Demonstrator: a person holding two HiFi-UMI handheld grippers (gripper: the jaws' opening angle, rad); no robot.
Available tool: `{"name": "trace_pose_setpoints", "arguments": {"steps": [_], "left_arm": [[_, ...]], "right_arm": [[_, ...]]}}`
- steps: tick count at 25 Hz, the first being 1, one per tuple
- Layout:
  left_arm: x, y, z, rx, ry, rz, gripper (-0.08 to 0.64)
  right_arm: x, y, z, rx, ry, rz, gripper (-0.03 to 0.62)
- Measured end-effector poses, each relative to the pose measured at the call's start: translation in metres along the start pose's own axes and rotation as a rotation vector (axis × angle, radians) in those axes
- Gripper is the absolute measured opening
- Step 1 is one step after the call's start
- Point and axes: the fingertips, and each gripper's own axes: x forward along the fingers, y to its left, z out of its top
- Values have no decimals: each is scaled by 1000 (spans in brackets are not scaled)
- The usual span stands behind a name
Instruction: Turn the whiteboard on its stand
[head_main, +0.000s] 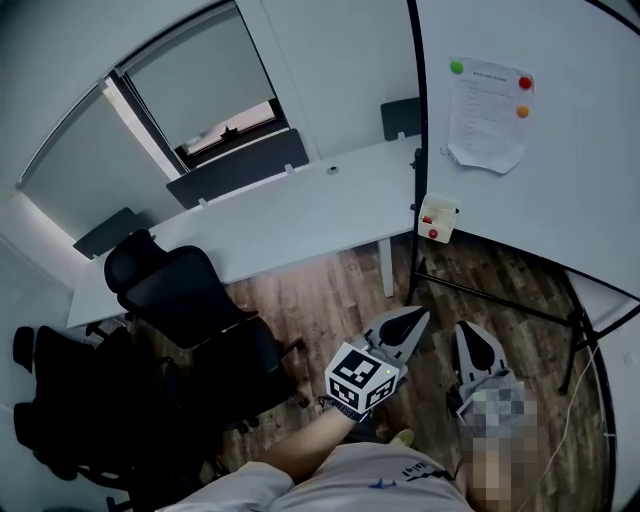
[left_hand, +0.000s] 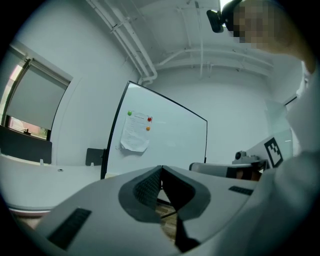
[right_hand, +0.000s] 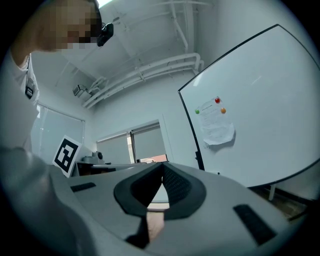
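Note:
A white whiteboard (head_main: 560, 190) in a black frame stands at the right on a black stand (head_main: 500, 300). A paper sheet (head_main: 488, 115) hangs on it under coloured magnets, and a small white eraser box (head_main: 438, 217) sits at its lower left edge. The whiteboard (left_hand: 165, 135) is ahead in the left gripper view, and the whiteboard (right_hand: 260, 120) fills the right of the right gripper view. My left gripper (head_main: 415, 318) and right gripper (head_main: 468, 332) hang low near the stand's foot. Both are shut with nothing in them and apart from the board.
A long white desk (head_main: 290, 215) runs along the window wall behind the board's left edge. Black office chairs (head_main: 190, 300) crowd the left. A white cable (head_main: 580, 385) trails over the wood floor (head_main: 330, 300) at the right.

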Motion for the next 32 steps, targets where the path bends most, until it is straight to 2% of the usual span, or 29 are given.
{"name": "trace_pose_setpoints", "arguments": {"steps": [5, 12, 25, 32], "left_arm": [[4, 30, 4, -3, -13, 25, 12], [35, 89, 15, -6, -26, 3, 12], [98, 223, 53, 63, -20, -144, 12], [145, 262, 54, 67, -7, -194, 12]], "right_arm": [[27, 0, -4, -9, 14, 21, 14], [85, -19, 1, -27, 14, -2, 14], [228, -33, 7, -44, -7, -92, 14], [258, -62, 3, -46, 10, -148, 14]]}}
